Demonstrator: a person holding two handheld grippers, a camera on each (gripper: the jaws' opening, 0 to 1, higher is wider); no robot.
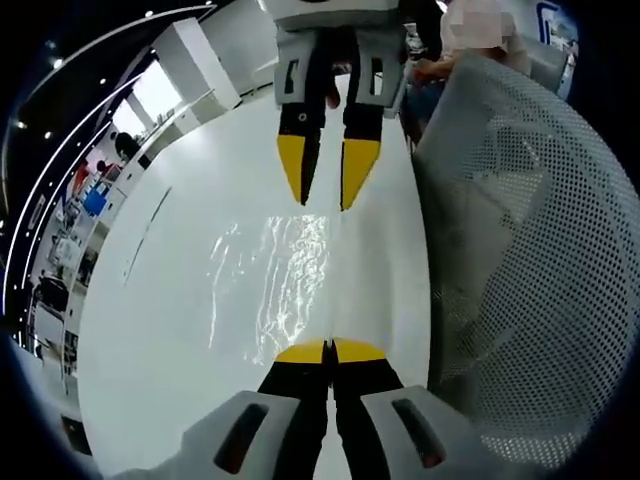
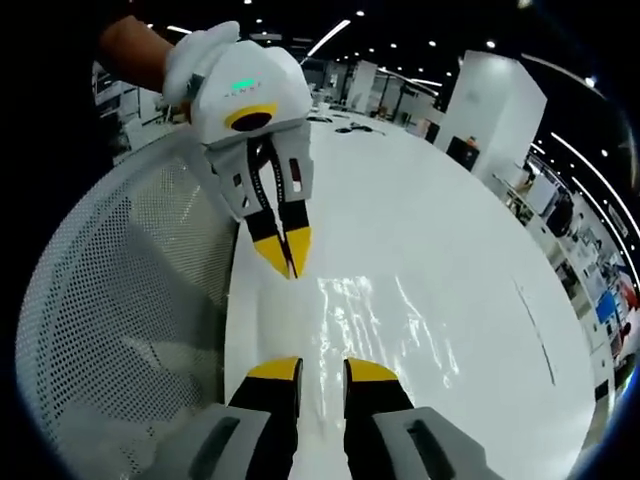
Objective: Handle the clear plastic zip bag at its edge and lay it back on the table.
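Left gripper (image 1: 329, 352) pressed together on the near edge of the clear plastic zip bag (image 1: 270, 290); right gripper (image 2: 322, 370) spread over the opposite edge.

Left gripper view first: its yellow tips meet with no gap, apparently pinching the bag's rim, and the bag lies glinting and wrinkled on the white table (image 1: 180, 320), close to the table edge that runs along a perforated white basket (image 1: 520, 250). Opposite, the right gripper hovers with its tips parted just above the far edge of the bag. Right gripper view now: its own jaws stand apart, the bag's edge lying between and just ahead of them, nothing gripped. The left gripper shows opposite, tips closed at the film. My read: keep the pinch low on the rim, lower flat, release once the film rests.
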